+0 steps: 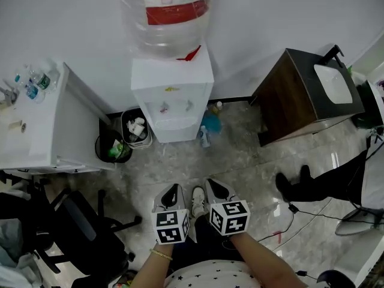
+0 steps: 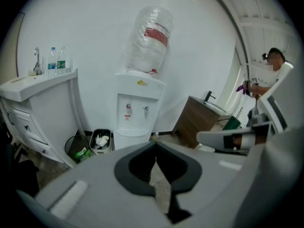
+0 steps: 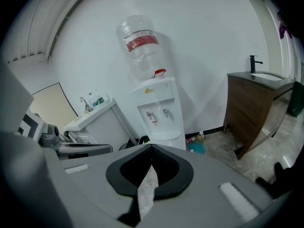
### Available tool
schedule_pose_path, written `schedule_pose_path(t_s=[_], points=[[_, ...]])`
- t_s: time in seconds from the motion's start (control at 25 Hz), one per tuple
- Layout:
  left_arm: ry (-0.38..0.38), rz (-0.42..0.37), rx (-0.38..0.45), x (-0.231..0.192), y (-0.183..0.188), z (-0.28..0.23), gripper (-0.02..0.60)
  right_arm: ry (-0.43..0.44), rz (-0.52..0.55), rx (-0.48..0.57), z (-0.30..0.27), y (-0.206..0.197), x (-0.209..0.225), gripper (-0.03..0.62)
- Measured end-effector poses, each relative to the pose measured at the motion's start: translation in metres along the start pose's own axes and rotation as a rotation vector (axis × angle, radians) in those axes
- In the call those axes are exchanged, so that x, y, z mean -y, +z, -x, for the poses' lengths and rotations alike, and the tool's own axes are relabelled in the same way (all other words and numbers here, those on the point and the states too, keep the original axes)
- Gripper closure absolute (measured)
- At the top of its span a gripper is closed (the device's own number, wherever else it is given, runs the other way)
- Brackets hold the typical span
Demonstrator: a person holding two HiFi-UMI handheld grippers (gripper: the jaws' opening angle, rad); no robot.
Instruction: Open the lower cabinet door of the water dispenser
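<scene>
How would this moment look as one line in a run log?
water dispenser: ahead, not yet reached | left gripper: shut, empty | right gripper: shut, empty

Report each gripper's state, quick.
Left gripper: closed, holding nothing.
Right gripper: closed, holding nothing.

In both gripper views the lower cabinet door of the water dispenser [image 2: 137, 103] is hidden behind the left tongs [image 2: 155, 144] and right tongs [image 3: 151, 146], and the head view's top edge crops the bottle [image 1: 165, 11].
</scene>
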State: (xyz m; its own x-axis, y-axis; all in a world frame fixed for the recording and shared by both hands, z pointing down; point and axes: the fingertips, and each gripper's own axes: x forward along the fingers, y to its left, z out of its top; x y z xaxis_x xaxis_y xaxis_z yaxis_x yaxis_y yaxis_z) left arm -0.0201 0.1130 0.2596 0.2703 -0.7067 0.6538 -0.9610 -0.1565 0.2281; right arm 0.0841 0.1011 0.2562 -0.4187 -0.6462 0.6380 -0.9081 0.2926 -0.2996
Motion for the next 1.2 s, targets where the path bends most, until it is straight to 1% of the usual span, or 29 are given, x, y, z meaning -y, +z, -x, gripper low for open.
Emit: schedule_pose_path(t_s=[0.16,0.28,0.4,0.52,0.56,0.64,0.68,0.84,1.0,1.08,1.2], points=[[0.018,0.040,-0.002,-0.005,0.023,-0.054,0.575,0.042,0.036,-0.016,-0.049,0.033,0.023,0.595],[0.037,0.057,0.003,-0.020,0.025,-0.090,0.574,0.065,0.067,-0.029,-0.087,0.038,0.031,0.594],[0.056,0.077,-0.008,-0.037,0.011,-0.110,0.574,0.074,0.066,-0.057,-0.114,0.024,0.035,0.594],[0.061,0.085,-0.012,-0.048,-0.004,-0.137,0.574,0.096,0.041,-0.076,-0.142,0.007,0.049,0.565],[0.059,0.086,-0.013,-0.051,-0.011,-0.147,0.574,0.112,0.035,-0.085,-0.154,-0.001,0.054,0.532],[0.049,0.093,-0.019,-0.058,-0.027,-0.169,0.574,0.145,0.035,-0.103,-0.179,-0.019,0.064,0.408],[0.043,0.096,-0.021,-0.062,-0.036,-0.181,0.574,0.153,0.043,-0.104,-0.192,-0.027,0.071,0.381],[0.037,0.090,-0.018,-0.083,-0.070,-0.226,0.574,0.139,0.069,-0.111,-0.246,-0.058,0.104,0.364],[0.045,0.112,-0.022,-0.102,-0.100,-0.262,0.574,0.101,0.080,-0.115,-0.298,-0.087,0.140,0.345],[0.042,0.118,-0.031,-0.107,-0.110,-0.276,0.574,0.108,0.110,-0.103,-0.326,-0.092,0.153,0.345],[0.024,0.117,-0.036,-0.111,-0.117,-0.294,0.574,0.123,0.192,-0.100,-0.370,-0.090,0.170,0.344]])
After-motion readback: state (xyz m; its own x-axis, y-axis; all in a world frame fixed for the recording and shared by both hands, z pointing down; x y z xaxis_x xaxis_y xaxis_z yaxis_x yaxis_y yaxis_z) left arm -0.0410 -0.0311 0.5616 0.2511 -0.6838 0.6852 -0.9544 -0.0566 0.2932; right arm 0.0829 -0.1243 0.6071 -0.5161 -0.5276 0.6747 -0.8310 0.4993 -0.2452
